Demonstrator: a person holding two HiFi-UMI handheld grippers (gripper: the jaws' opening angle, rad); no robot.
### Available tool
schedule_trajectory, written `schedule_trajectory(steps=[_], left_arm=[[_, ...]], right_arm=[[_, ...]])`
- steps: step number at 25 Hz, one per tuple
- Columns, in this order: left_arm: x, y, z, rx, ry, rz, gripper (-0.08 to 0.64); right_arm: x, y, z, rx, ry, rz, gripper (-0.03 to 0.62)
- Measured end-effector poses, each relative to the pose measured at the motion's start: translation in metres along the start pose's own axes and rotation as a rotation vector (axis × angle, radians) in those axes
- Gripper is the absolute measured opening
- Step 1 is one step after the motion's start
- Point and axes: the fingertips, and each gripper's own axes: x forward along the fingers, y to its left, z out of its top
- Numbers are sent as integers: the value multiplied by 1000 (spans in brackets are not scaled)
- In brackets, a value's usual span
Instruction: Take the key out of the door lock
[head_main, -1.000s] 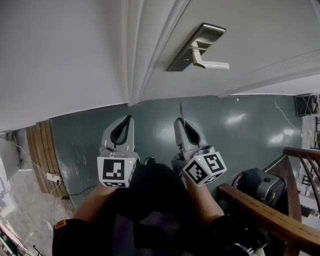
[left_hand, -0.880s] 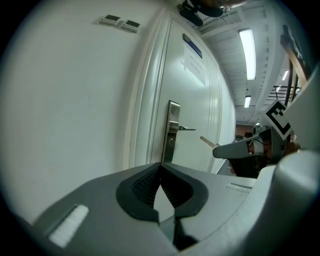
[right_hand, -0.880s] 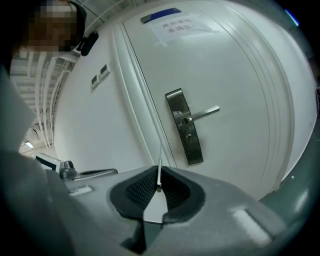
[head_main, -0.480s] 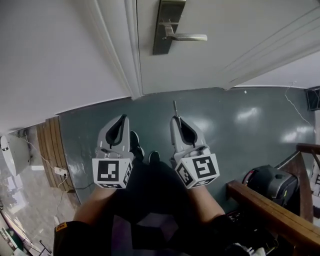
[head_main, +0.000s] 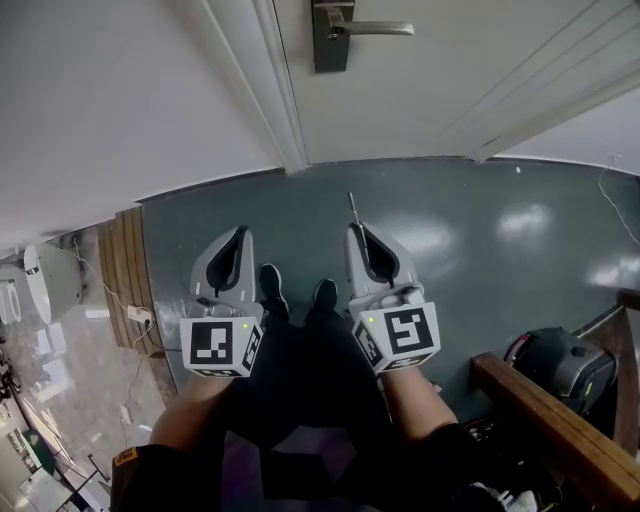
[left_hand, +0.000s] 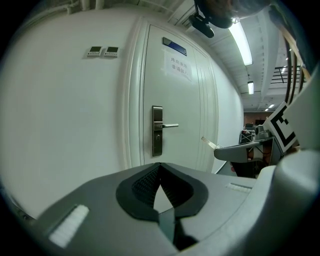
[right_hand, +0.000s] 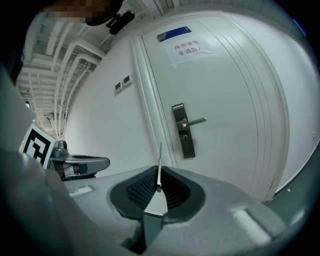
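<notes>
While the person stands on the grey-green floor (head_main: 480, 240) well apart from the white door (head_main: 430, 90), the right tongs (head_main: 357, 230) are clenched on the key (head_main: 352, 207), whose thin metal blade sticks out past the tips toward 12 o'clock. In the right gripper view the key (right_hand: 159, 160) stands edge-on, pinched between the ribbed black pads (right_hand: 140, 187). It is out of the lock: the dark lock plate (head_main: 331, 38) and its lever handle (head_main: 380, 28) sit up at 12 o'clock, far from the blade. The left tongs (head_main: 240, 238), at 9 o'clock of the right ones, are closed tip to tip on nothing. Two black shoes (head_main: 270, 285) show between the tongs. A wooden rail (head_main: 560, 430) crosses at 4 o'clock, with a black bag (head_main: 560, 365) just beside it
</notes>
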Motion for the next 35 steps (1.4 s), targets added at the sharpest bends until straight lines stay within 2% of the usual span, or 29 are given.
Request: schedule_trajectory(steps=[6,12,18,27,31,35], left_arm=[[-21,8,-5,20,-1,-9,17],[-49,27,-14,9,-11,-52,17],[-93,70,-29,-15,-44,-133,17],[-163,131,-43,-18,-85,-301,18],[-182,140,-44,-18,-97,-349,17],[-203,133,-52,-13,-105,-379,17]], right_arm=[[-6,20,-4,-20,-16,-3,15],[-16,56,-24,-30,0,-57,15],[-24,127,-42,-33,23,-138,15],[-43,238,-69,37,35,-298,15],[-54,269,-72,33,28,-333,15],[-77,282,-78,40,19,-359,15]])
